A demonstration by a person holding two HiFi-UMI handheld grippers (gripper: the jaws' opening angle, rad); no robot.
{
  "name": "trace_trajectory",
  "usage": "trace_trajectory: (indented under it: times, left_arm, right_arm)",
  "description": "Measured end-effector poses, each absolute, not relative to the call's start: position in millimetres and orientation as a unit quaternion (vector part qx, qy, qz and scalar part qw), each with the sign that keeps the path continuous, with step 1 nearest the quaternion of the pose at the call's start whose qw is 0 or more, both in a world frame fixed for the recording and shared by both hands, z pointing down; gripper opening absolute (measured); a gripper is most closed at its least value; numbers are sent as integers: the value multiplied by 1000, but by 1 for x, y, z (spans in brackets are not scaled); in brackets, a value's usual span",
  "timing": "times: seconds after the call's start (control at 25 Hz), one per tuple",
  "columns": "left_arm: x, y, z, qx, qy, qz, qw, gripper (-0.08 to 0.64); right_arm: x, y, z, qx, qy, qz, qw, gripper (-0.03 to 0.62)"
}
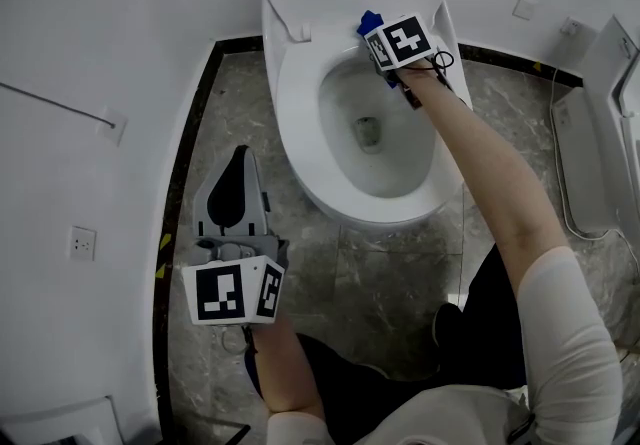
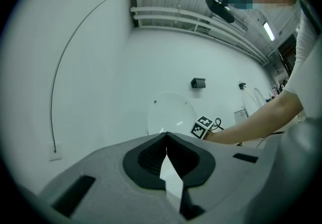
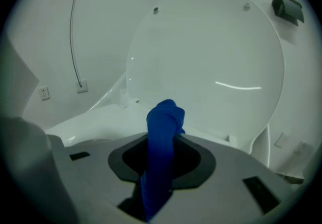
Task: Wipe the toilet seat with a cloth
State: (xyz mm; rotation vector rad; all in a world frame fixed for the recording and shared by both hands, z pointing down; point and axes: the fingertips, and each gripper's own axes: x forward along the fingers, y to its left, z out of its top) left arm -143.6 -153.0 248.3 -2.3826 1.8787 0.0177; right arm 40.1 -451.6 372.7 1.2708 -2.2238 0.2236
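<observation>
The right gripper (image 3: 162, 140) is clenched on the blue cloth (image 1: 369, 21), which bunches past its jaw tips and seems pressed to the toilet seat's (image 1: 296, 93) rear edge. The left gripper (image 2: 166, 136), jaws together and empty, hangs left of the toilet.

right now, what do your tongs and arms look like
The left tongs and right tongs are grey and black shells, each with a cube of black-and-white square markers. A thin black cable loops by the right cube. The right arm wears a white sleeve.
</observation>
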Motion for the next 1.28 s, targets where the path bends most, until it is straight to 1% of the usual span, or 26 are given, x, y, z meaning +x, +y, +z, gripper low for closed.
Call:
trace_trajectory:
  times: [0.36,0.76,0.92,1.08,1.2,1.28]
  left_arm:
    - [-143,-156,255,-788,614,3,46,9]
    - [-149,-151,260,-786,617,-2,44,9]
    - [-151,-149,261,-784,619,0,41,9]
    - [-150,-147,261,-787,616,0,41,9]
    - [-150,-146,262,-787,616,-5,43,9]
    - [-153,-146,262,-786,617,-1,41,9]
  right_arm:
    - [31,-459,377,472,-826,104,288,103]
    - [26,-460,378,452,-826,103,320,98]
    - [22,-460,379,444,-829,108,322,95]
    - [-14,-448,379,389,-860,143,296,95]
    - [-50,-440,380,373,-864,109,319,95]
    - [-58,-442,380,375,-859,95,335,92]
